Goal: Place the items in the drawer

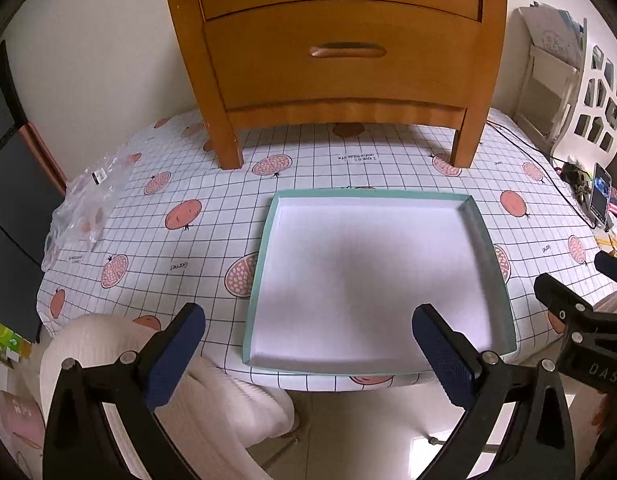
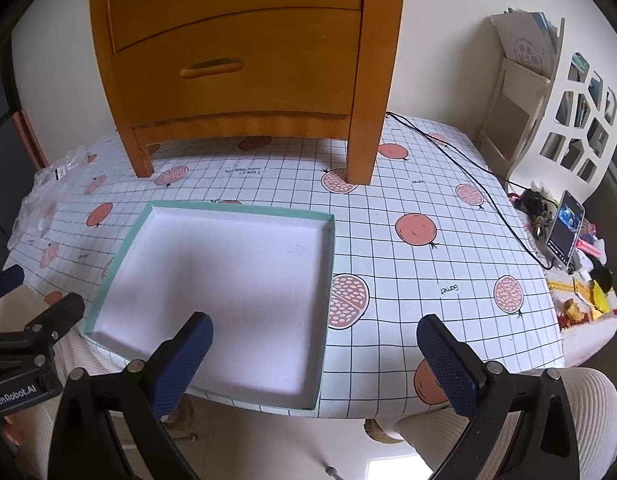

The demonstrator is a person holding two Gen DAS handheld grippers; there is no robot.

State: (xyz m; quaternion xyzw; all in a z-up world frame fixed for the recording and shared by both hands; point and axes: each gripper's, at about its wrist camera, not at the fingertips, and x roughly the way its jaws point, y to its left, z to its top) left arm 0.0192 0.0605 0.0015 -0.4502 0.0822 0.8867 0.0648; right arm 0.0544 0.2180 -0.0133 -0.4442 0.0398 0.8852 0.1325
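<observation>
A small wooden drawer chest [image 1: 340,40] [image 2: 244,52] stands at the back of the table, both its drawers closed. In front of it lies a shallow teal-rimmed tray [image 1: 264,240] [image 2: 128,240] with a bare white bottom, no items in it. My left gripper [image 1: 308,344] is open, hovering over the tray's near edge with nothing between its blue pads. The right gripper [image 2: 314,348] is open too, above the tray's near right corner. Each gripper shows at the edge of the other's view.
The table carries a white checked cloth [image 1: 180,248] [image 2: 428,264] with pomegranate prints. A crumpled clear plastic bag [image 1: 84,208] lies at the left edge. A black cable [image 2: 468,168] runs to a phone [image 2: 566,236] amid clutter on the right. A person's knees in white trousers [image 1: 108,344] sit below.
</observation>
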